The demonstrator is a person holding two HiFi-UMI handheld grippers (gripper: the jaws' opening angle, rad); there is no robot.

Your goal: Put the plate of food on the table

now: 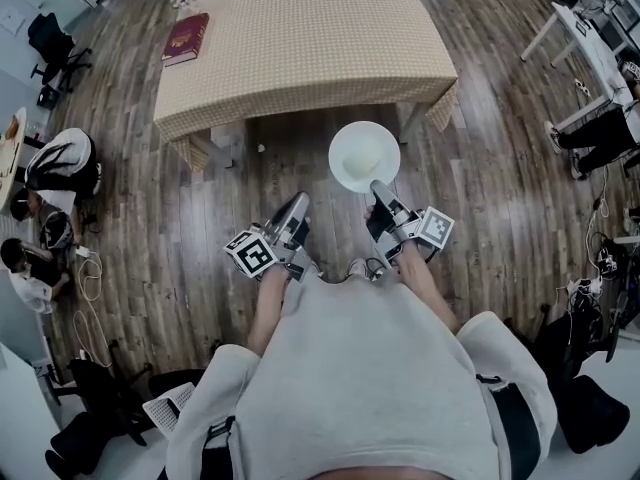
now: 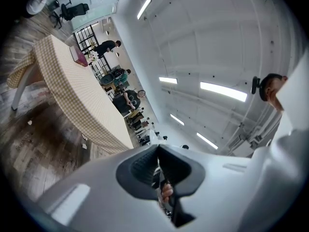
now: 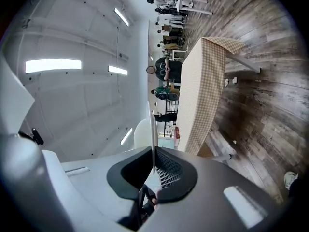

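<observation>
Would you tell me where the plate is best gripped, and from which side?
Grip the plate by its thin bare rim, coming level from the side away from the table. The plate lies flat with the food in the middle, so only the rim fits between jaws; the right hand-held gripper is clamped there.

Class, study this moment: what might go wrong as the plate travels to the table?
The right gripper pinches the white plate only by its near rim, so it may sag and spill the food.
It hangs over the wooden floor, short of the table, so a slip would drop it there.
</observation>
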